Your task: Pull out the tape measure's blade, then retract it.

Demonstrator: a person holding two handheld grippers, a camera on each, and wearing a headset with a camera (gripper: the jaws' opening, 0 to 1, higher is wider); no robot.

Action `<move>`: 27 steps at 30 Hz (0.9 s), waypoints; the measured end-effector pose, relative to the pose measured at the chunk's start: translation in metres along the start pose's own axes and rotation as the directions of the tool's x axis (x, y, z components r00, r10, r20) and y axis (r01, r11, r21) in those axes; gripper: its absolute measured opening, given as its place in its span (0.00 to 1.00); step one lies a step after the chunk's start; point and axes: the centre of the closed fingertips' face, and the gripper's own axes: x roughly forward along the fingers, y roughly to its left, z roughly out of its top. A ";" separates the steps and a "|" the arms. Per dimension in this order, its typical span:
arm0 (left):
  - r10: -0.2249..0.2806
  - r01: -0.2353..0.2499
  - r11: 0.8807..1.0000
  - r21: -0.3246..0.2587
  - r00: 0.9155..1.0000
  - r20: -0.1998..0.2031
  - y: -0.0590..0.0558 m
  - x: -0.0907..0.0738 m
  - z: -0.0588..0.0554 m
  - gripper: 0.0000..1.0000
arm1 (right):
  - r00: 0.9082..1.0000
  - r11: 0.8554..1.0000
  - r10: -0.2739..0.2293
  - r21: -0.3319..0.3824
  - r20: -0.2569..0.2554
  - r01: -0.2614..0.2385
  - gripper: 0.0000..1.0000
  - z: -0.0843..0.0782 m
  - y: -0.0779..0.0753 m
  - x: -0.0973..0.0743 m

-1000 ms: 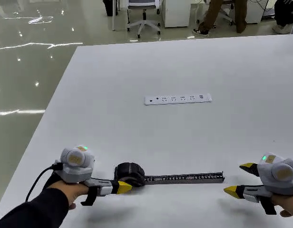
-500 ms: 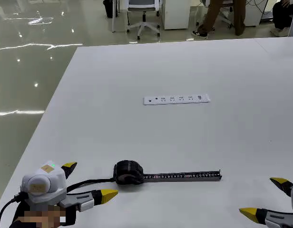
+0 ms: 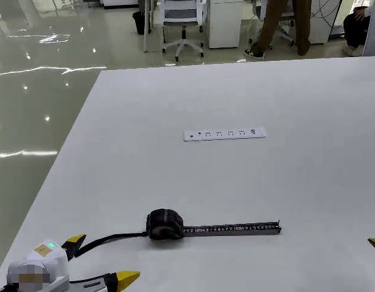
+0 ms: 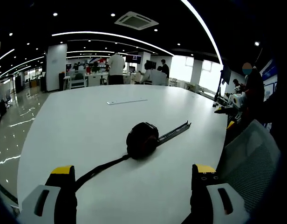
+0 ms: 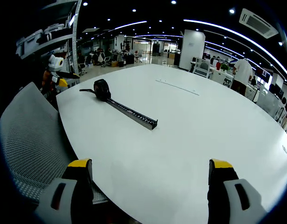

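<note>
Sideways lies the tape measure (image 3: 165, 224), blade (image 3: 233, 229) rightward, seemingly flat; left tool (image 4: 134, 170) and right tool (image 5: 150, 163) gape.

Black tape measure (image 3: 165, 224), dark number-marked blade (image 3: 233, 229), white table (image 3: 236, 182), yellow-tipped left hand-held gripper (image 3: 102, 258).

**Both grippers open, gripping nothing**

The left gripper (image 3: 102, 258) sits low at the bottom left of the head view, its yellow-tipped jaws spread wide and pointing right. In its own view the jaws stand far apart with nothing between them. The right gripper (image 5: 150, 164) likewise has its jaws wide apart. One yellow tip of it pokes in at the head view's right edge.
</note>
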 end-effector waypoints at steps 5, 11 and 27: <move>-0.010 0.010 1.000 -0.001 1.000 -0.006 -0.001 -0.007 -0.004 1.00 | 1.000 1.000 0.001 0.009 0.009 -0.001 1.00 -0.002 -0.003 -0.004; -0.013 0.013 1.000 0.012 1.000 -0.018 0.000 -0.010 -0.006 1.00 | 1.000 1.000 -0.004 0.008 0.016 0.004 1.00 0.000 -0.001 -0.008; 0.016 -0.015 1.000 0.022 1.000 -0.005 0.010 -0.012 -0.002 1.00 | 1.000 1.000 -0.015 0.010 0.009 0.015 1.00 -0.004 0.001 -0.014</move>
